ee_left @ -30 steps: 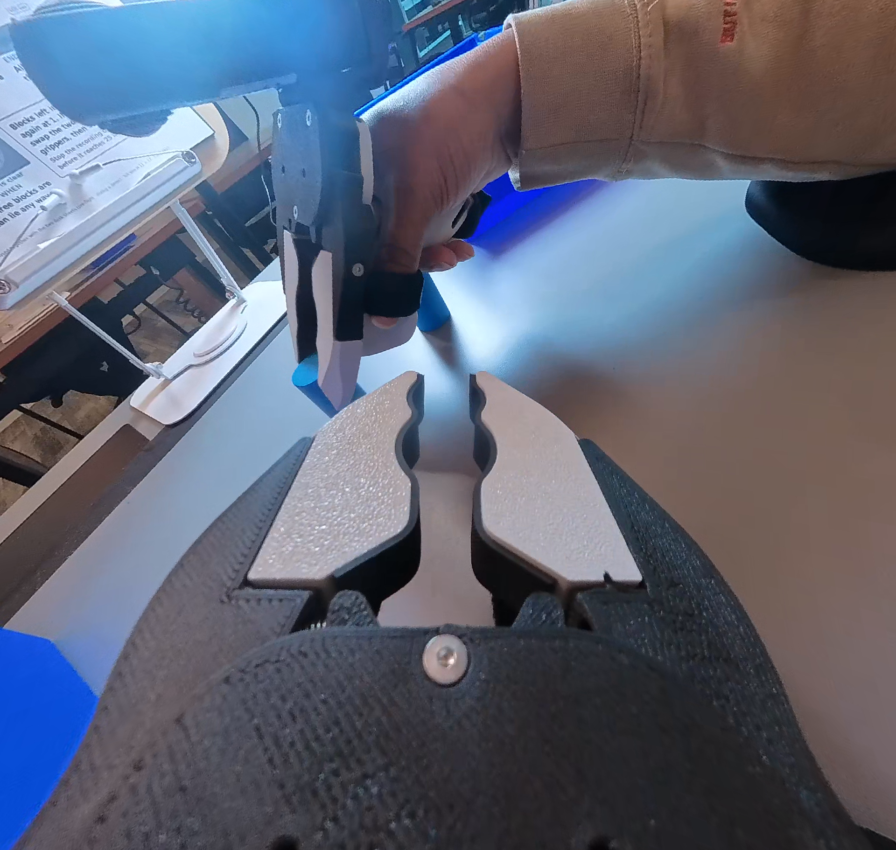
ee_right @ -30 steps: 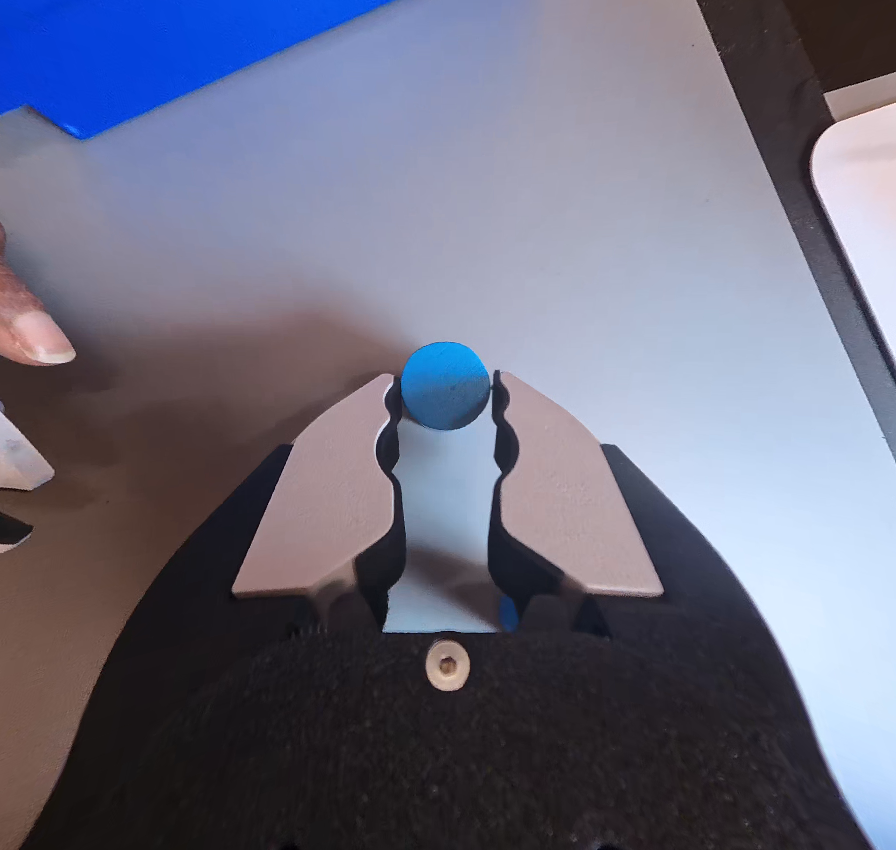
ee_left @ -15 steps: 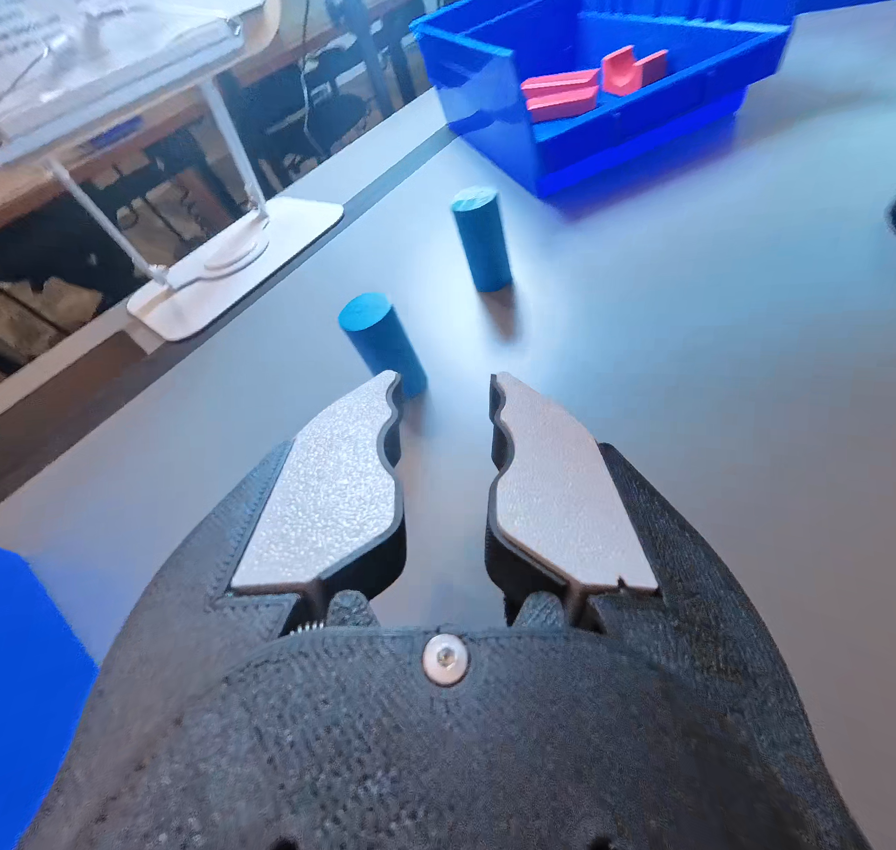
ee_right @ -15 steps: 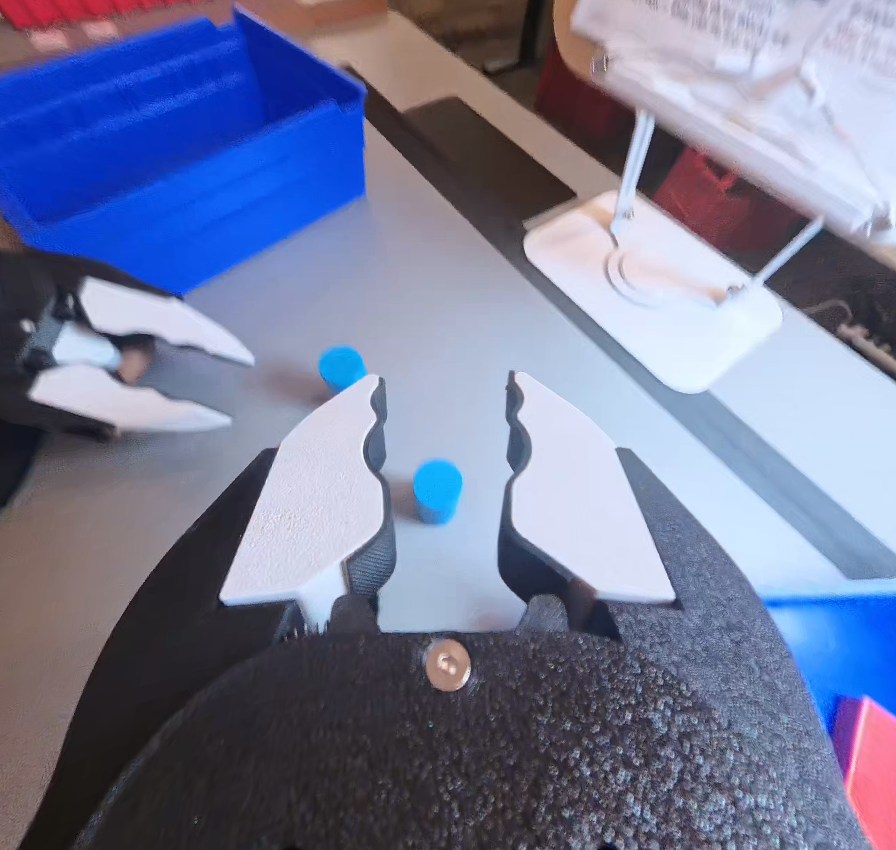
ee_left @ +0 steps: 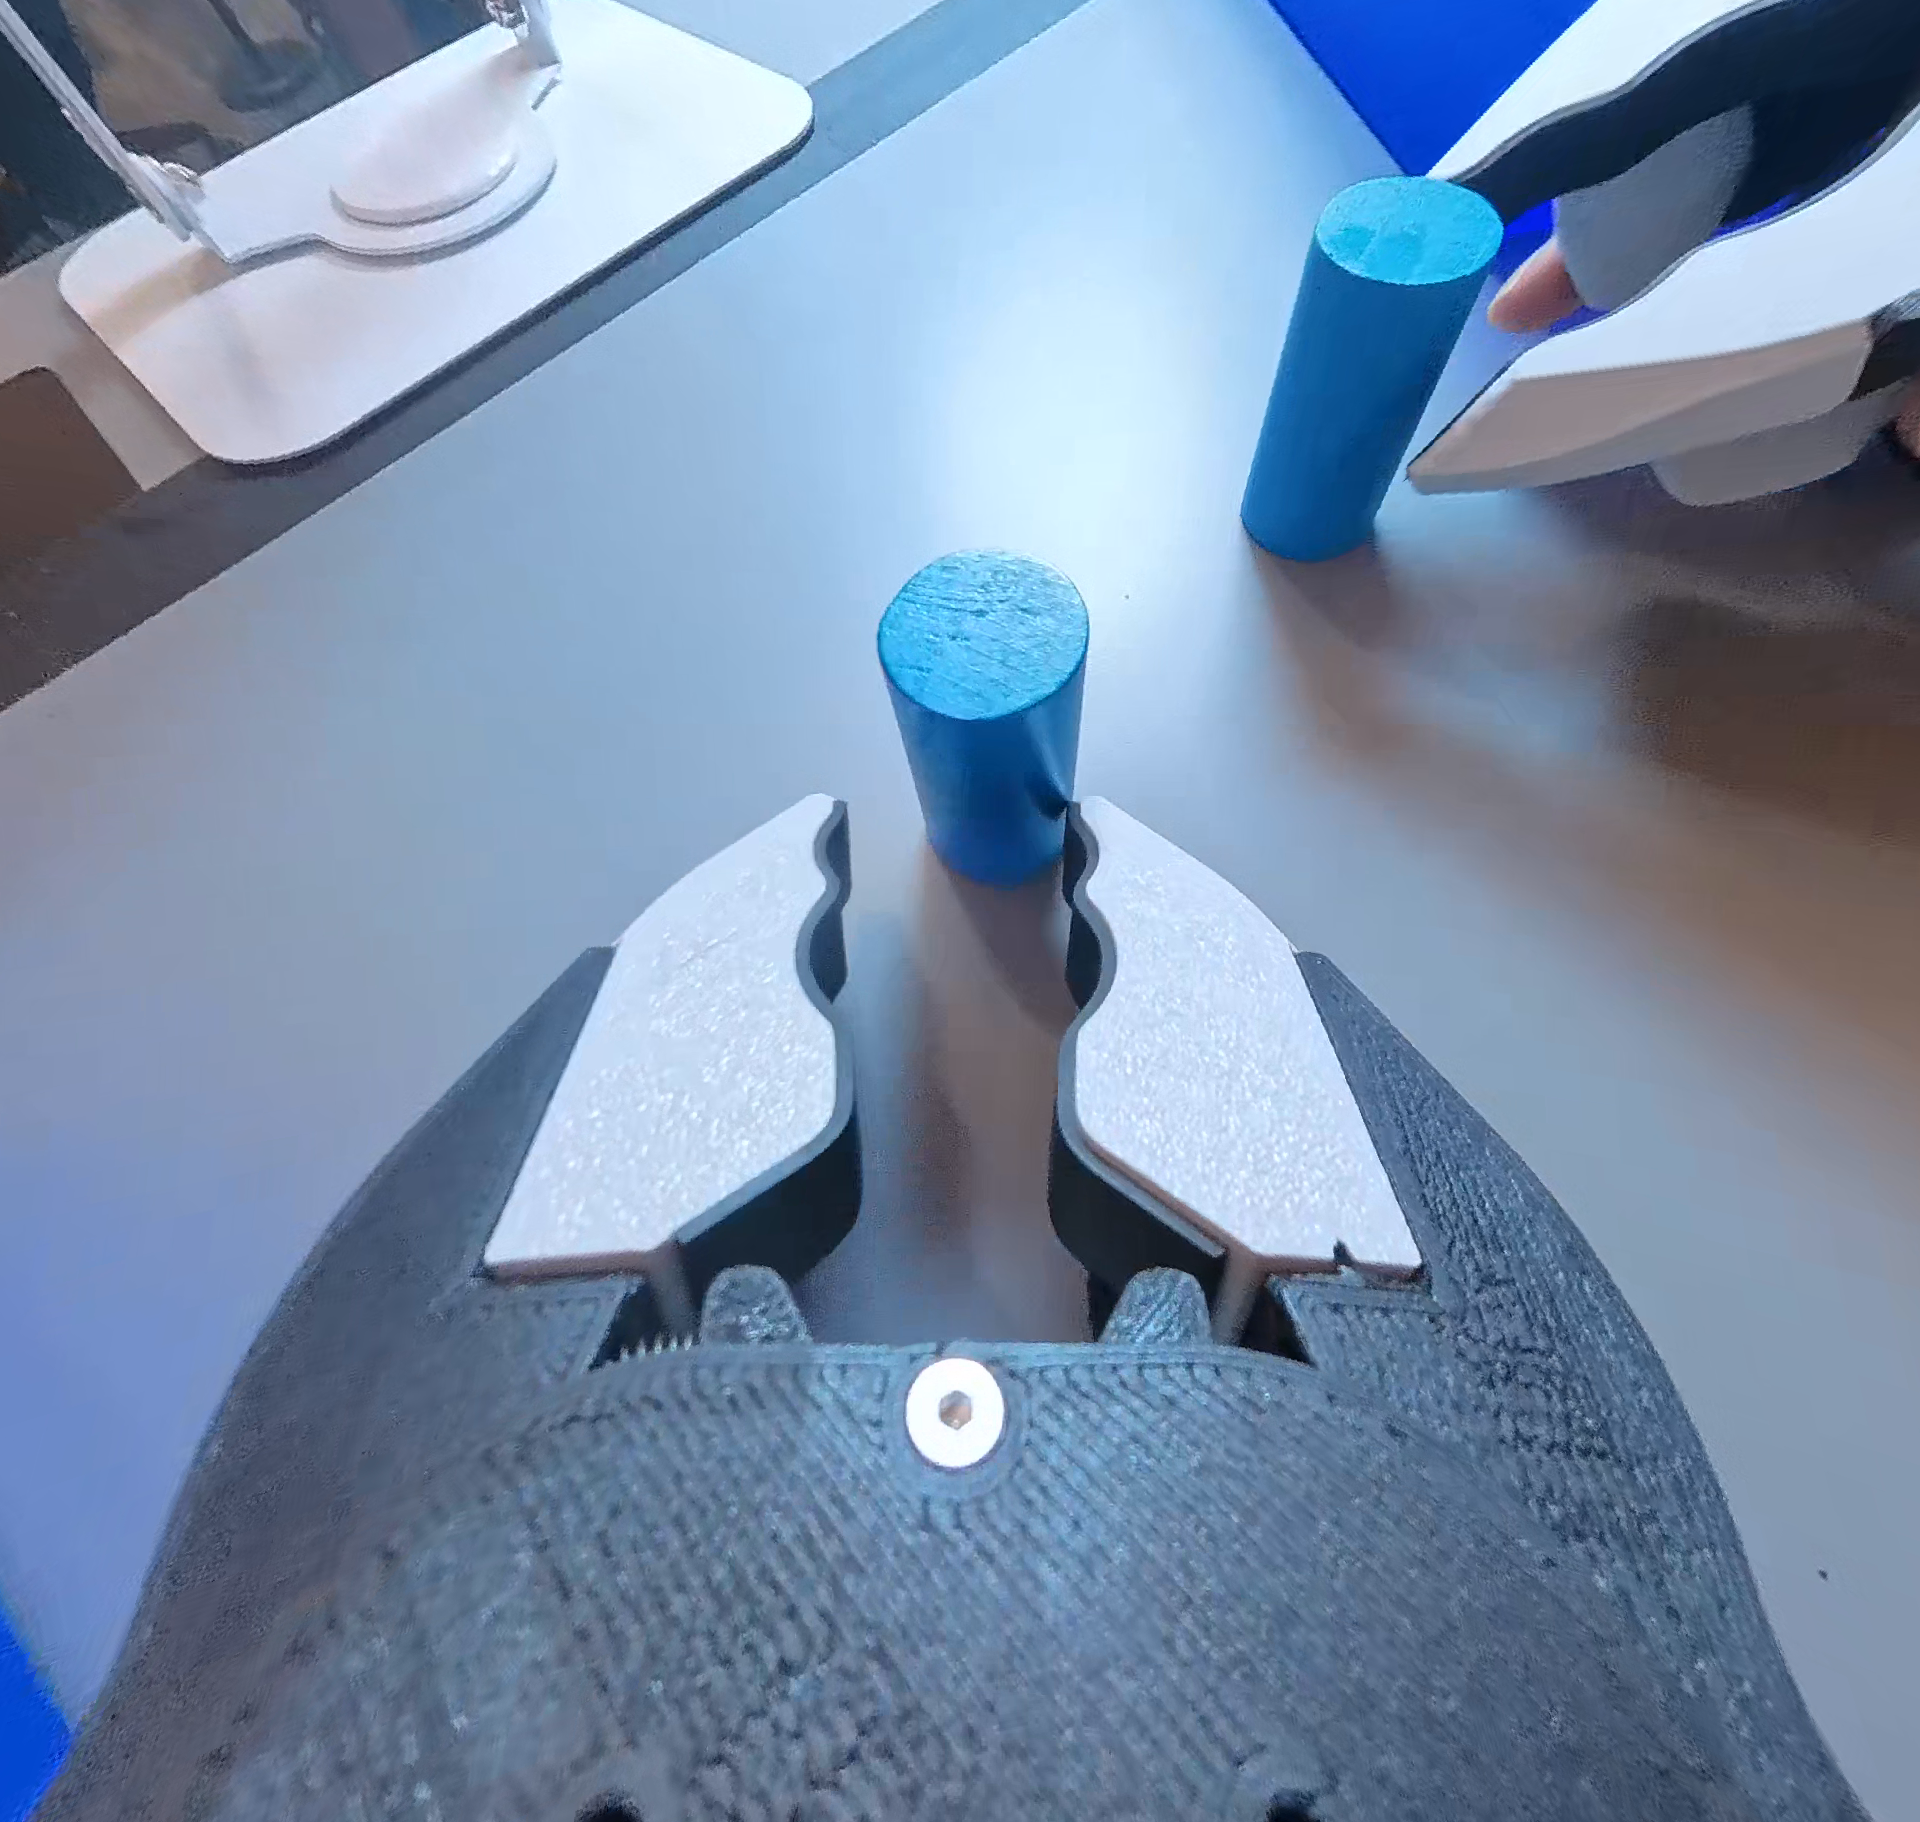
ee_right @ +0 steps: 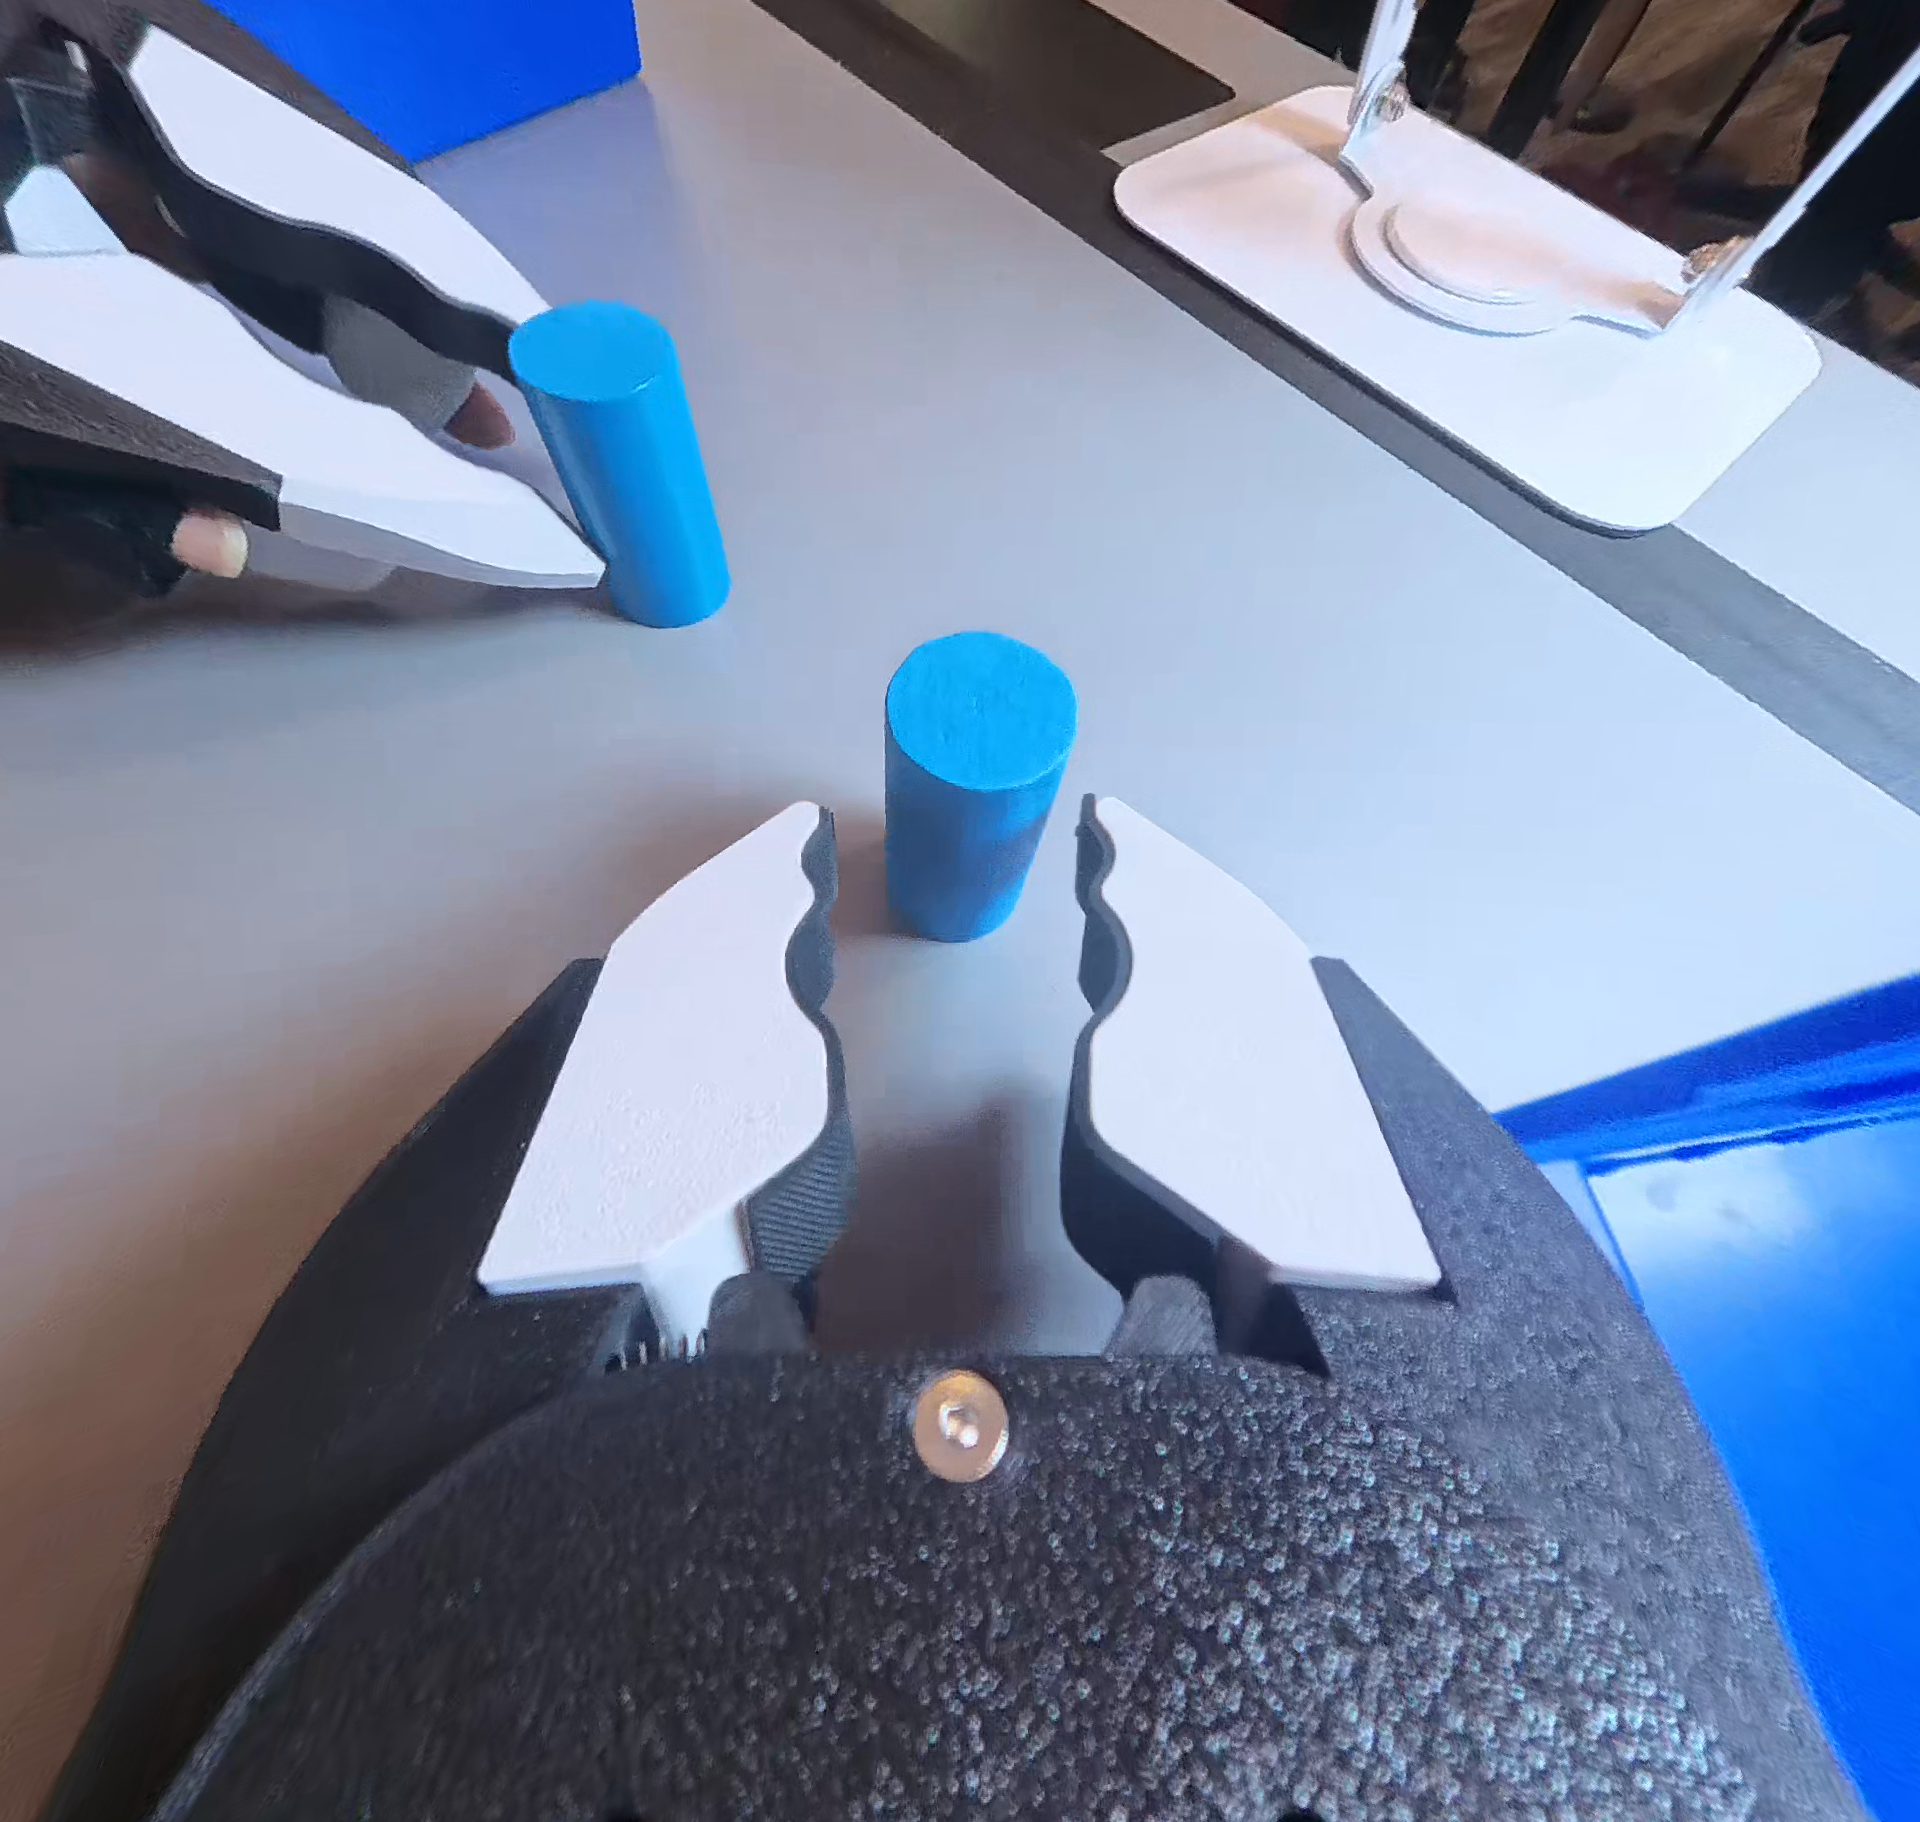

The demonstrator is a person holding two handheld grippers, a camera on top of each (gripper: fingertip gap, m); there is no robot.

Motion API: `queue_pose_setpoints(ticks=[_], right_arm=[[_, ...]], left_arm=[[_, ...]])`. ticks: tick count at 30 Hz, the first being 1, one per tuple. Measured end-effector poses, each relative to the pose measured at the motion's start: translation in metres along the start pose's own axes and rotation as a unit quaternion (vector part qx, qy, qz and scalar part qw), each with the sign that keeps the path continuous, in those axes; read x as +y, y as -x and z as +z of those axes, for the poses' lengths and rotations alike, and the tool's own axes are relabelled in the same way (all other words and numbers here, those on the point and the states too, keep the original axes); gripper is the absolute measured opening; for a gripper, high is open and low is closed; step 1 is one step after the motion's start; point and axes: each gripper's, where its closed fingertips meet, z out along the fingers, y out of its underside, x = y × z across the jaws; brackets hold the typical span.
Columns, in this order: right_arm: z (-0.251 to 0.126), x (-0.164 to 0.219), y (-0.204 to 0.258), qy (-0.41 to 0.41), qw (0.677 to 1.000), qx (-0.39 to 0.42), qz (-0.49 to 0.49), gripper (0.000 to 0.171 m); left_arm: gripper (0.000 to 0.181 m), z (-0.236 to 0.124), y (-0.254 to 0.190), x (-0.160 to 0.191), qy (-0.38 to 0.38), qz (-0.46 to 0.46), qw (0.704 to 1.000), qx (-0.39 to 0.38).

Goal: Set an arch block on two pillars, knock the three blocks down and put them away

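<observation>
Two blue cylinder pillars stand upright and apart on the grey table. My left gripper is open and low over the table. One pillar stands at its fingertips, with its foot just between them. My right gripper is open in the same way at the other pillar. Each view also shows the other pair: the right gripper at its pillar, and the left gripper at its pillar. No arch block is in view.
A white stand base sits at the table's far edge and also shows in the right wrist view. A blue bin stands behind the pillars. Blue bins show at top left and lower right.
One second ago my right gripper held a pillar from above. It let go and drew back. Both grippers have since come down low, each with its open tips at a pillar.
</observation>
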Motion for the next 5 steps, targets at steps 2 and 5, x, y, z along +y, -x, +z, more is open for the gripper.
queue_pose_setpoints(ticks=[2,5], right_arm=[[0.0024,0.0028,0.0014,0.004,1.000,0.001,-0.005,0.040],[0.0033,0.0042,0.0012,0.008,1.000,0.006,-0.010,0.037]], left_arm=[[0.035,0.0008,-0.0008,-0.0003,0.000,-0.001,1.000,0.008],[0.035,0.0024,-0.0021,-0.0008,0.001,0.007,1.000,0.012]])
